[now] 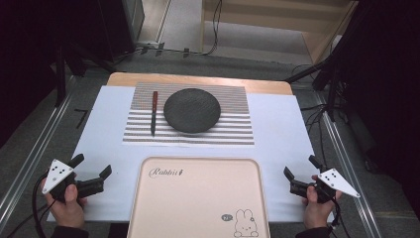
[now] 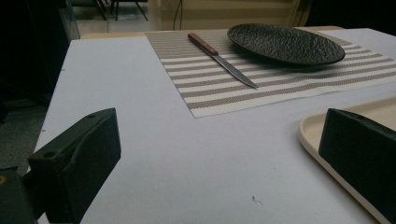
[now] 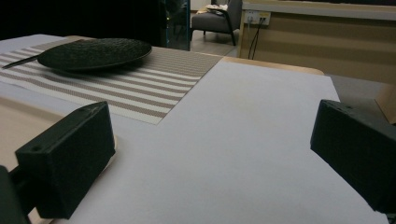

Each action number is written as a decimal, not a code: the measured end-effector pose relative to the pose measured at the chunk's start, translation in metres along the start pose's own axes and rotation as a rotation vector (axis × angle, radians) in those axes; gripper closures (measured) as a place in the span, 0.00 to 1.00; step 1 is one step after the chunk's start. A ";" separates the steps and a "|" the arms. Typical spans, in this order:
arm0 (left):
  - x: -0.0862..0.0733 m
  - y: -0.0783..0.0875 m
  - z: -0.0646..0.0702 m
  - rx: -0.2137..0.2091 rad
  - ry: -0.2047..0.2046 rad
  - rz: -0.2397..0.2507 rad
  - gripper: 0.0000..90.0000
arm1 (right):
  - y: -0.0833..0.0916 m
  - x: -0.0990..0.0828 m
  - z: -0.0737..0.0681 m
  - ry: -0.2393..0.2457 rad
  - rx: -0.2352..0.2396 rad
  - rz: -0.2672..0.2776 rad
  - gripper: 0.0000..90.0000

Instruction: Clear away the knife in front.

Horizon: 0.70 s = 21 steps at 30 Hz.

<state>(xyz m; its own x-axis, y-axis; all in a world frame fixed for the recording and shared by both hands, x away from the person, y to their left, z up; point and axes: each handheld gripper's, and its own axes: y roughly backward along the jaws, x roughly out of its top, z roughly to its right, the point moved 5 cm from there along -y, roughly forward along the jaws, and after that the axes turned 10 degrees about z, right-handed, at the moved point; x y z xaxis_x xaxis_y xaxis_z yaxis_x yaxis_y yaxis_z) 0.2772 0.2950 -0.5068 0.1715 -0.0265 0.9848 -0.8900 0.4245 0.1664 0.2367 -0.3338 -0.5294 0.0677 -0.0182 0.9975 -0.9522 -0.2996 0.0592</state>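
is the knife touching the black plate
Apart. In the high view the knife lies on the striped mat left of the black plate, with a strip of mat showing between them; the left gripper view shows the same gap.

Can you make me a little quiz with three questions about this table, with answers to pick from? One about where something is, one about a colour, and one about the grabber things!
1. Where does the knife lie?
A. on the pink tray
B. on the striped placemat, left of the plate
C. on top of the plate

2. What colour is the round plate?
A. white
B. yellow
C. black

3. How do the jaws of the left gripper and the right gripper stand?
A. both open, holding nothing
B. both shut on the knife
C. one shut on the tray

Answers:
1 B: the high view shows the knife on the striped placemat beside the plate's left edge.
2 C: the plate looks black and bumpy in every view.
3 A: each gripper view shows its two jaws wide apart over the bare white table cover, either side of the pink tray.
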 end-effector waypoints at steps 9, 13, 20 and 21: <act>0.004 0.000 0.001 0.014 -0.001 -0.013 0.00 | 0.000 0.000 -0.001 0.009 0.005 -0.002 0.00; 0.009 0.000 0.003 0.022 -0.009 -0.006 0.00 | 0.000 -0.001 -0.001 0.013 -0.001 -0.006 0.00; 0.020 -0.006 0.011 0.021 -0.030 -0.004 0.00 | 0.000 -0.001 0.000 0.010 -0.011 -0.006 0.00; 0.022 -0.007 0.012 0.018 -0.035 -0.007 0.00 | 0.000 -0.001 0.000 0.010 -0.010 -0.005 0.00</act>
<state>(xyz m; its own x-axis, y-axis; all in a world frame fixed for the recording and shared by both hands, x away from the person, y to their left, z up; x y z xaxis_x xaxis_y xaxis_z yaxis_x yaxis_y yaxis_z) 0.2823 0.2805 -0.4861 0.1630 -0.0611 0.9847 -0.8965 0.4077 0.1736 0.2368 -0.3335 -0.5300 0.0693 -0.0070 0.9976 -0.9548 -0.2903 0.0643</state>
